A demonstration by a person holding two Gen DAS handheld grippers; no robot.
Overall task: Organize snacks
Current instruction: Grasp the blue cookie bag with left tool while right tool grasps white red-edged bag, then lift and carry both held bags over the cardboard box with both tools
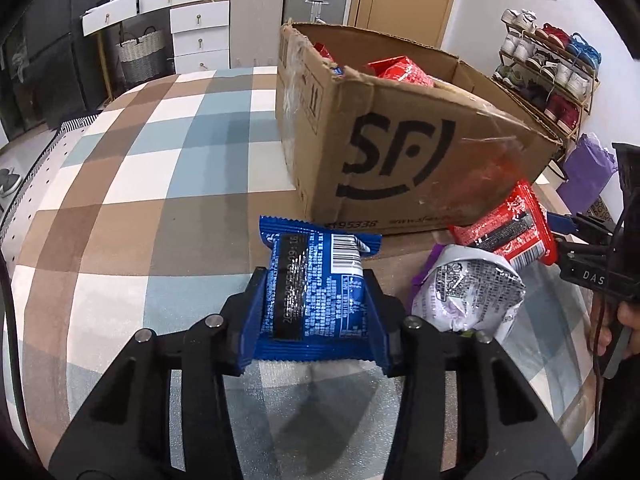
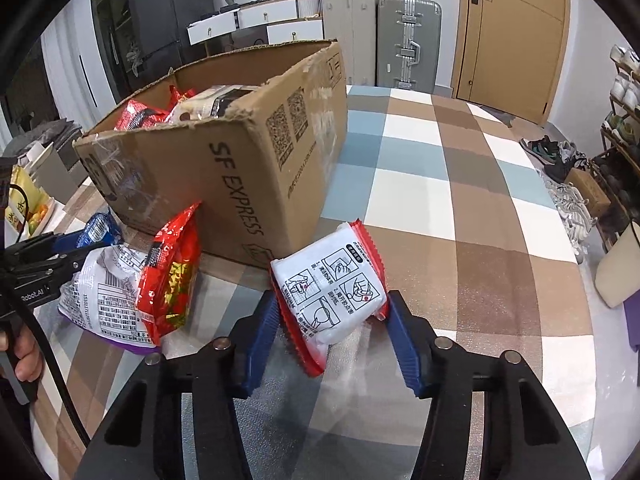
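Note:
My left gripper point(image 1: 316, 280) is shut on a blue snack packet point(image 1: 320, 248), its blue pads pressing both long sides just above the checked tablecloth point(image 1: 160, 184). In the right wrist view my right gripper point(image 2: 332, 300) is shut on a tilted white packet with red edges point(image 2: 332, 280). An open SF cardboard box point(image 1: 400, 160) point(image 2: 224, 160) stands directly behind both packets, with red snack bags inside. Between the grippers lie a white-and-purple bag point(image 1: 468, 292) point(image 2: 104, 292) and a red packet point(image 1: 508, 228) point(image 2: 172, 272), which leans on the box.
The cloth-covered table stretches left of the box point(image 1: 120, 240) and right of it point(image 2: 460, 200). A shoe rack point(image 1: 552, 68), suitcases point(image 2: 408, 40), white drawers point(image 1: 196, 36) and a wooden door point(image 2: 512, 32) line the room. A hand point(image 2: 24, 356) holds the left gripper's handle.

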